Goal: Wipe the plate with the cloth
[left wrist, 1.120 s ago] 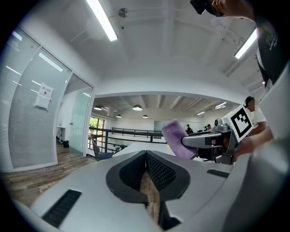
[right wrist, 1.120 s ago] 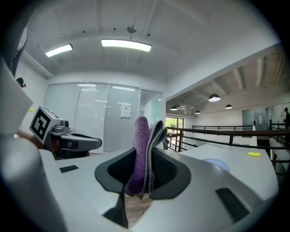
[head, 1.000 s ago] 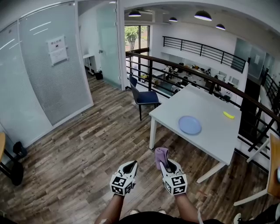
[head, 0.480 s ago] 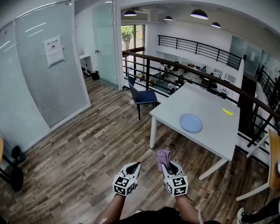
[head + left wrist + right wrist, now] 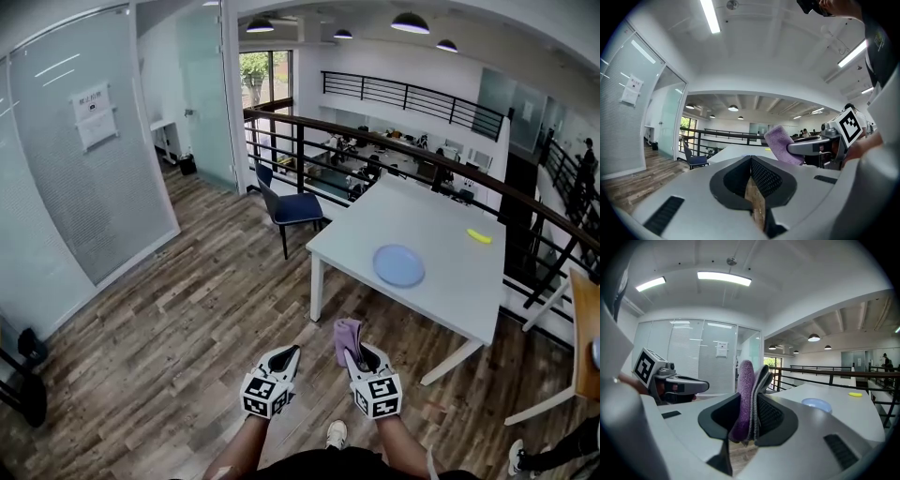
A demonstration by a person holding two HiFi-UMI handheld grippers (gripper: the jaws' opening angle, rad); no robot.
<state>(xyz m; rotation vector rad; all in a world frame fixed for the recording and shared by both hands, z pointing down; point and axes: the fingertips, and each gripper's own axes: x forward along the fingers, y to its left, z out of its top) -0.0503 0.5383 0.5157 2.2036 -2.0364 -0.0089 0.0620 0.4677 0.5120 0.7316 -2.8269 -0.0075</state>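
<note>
Floor [image 5: 178, 319]: wood planks. The person stands on it, well short of the desk, with one shoe showing below the grippers.
Desk [image 5: 441, 220]: white, ahead and to the right. Its near-left corner is the part closest to the person.
Chair [image 5: 287, 207]: blue, on the floor just beyond the desk's left edge.
Plate [image 5: 399, 265]: pale blue and round, flat on the desk. It lies in the half toward the near edge, about midway along it, with bare desk all round.
Right gripper [image 5: 357, 355]: fingers [image 5: 771, 416] clamped on the cloth, pointing roughly level toward the desk.
Left gripper [image 5: 283, 353]: beside the right one and apart from it. Its fingers [image 5: 765, 181] are pressed together with nothing between them.
Cloth [image 5: 348, 335]: purple with a grey layer, folded. It stands upright out of the right fingers, long axis vertical, with the free end above the tips.
Yellow item [image 5: 479, 235]: small, near the desk's far-right edge and well apart from the plate. Too small to identify.
Key relation: the plate lies ahead and to the right of the cloth-bearing fingers, well apart, across open floor and the desk's near edge. The right hand is the nearer one and already holds the cloth.
Plate axis: round, so any approach direction serves.
Step, by my reading: the approach; wiping is not yet begun.
Next move needs: the cloth carried over the near edge and its free end lowered flat onto the plate. The empty left fingers could likely steady the rim.
</note>
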